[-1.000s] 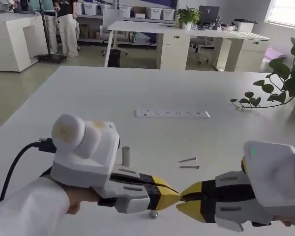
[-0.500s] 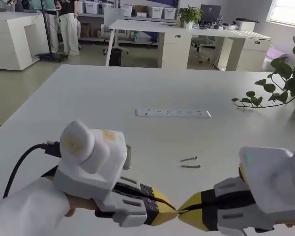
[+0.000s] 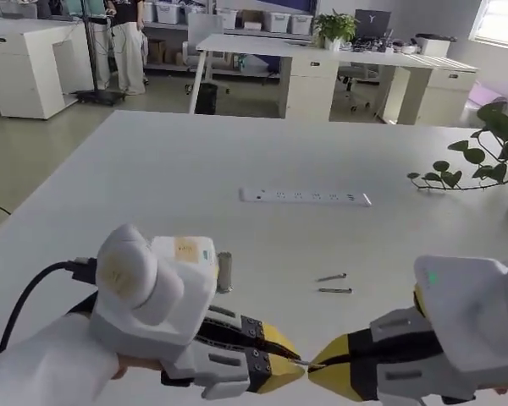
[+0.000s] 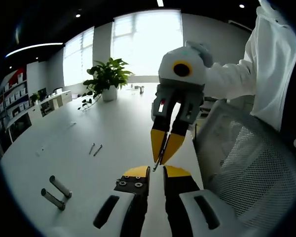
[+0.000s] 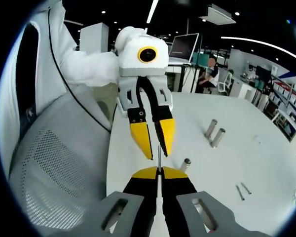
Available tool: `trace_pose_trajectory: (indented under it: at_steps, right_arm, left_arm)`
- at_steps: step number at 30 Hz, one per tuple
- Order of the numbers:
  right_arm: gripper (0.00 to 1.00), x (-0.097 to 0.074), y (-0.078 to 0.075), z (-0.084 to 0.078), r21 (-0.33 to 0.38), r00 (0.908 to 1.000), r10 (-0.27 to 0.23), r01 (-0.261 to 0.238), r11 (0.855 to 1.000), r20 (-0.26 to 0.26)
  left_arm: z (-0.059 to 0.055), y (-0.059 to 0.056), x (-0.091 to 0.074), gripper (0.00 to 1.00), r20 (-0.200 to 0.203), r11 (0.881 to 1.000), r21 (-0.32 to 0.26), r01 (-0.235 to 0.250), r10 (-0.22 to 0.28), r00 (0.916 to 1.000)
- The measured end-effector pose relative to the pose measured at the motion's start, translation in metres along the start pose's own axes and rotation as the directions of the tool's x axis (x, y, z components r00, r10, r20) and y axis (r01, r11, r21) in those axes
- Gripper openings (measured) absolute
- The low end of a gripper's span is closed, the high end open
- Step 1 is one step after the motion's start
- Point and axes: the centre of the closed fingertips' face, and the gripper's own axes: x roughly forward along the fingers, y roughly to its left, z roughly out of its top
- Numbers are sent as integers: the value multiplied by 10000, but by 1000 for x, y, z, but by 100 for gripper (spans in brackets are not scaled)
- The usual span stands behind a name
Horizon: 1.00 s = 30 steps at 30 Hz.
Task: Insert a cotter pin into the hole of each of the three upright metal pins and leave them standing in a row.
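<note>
Cotter pin [image 5: 159, 155] in right tongs' [image 5: 159, 170] tight grip, long axis toward narrowly parted left tongs [image 4: 156, 171].

Left tongs [image 3: 295, 365] and right tongs [image 3: 320, 370] — white and black, yellow-tipped, black cable [image 3: 21, 292], white sleeve [image 3: 42, 368]

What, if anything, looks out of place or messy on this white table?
Nothing stands out. One metal pin stands upright, two loose cotter pins lie side by side on the table, and the right gripper is shut on a third cotter pin, held above the table. No spill or damage shows.
</note>
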Motion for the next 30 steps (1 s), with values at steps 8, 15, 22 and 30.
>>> trace_pose_trajectory:
  at_steps: [8,15,22,30]
  right_arm:
    - [0,2,-30,-16,158,9973,-461,471,9988,-574]
    - [0,12,-44,-30,314,9925,-412,451,9985,-1150]
    - [0,22,-53,-40,445,9882,-229,299,9986,-1514]
    - [0,31,-53,-49,369,9808,124,-53,9993,-1946]
  left_arm:
    - [-23,39,1,39,-308,9809,-331,-1919,1909,9811]
    - [-28,56,9,38,395,9560,-2121,-2026,2155,9757]
    - [-47,61,22,35,-31,9571,-2124,-1970,2009,9796]
    - [-62,61,38,31,-514,9619,-2005,-1858,1791,9825]
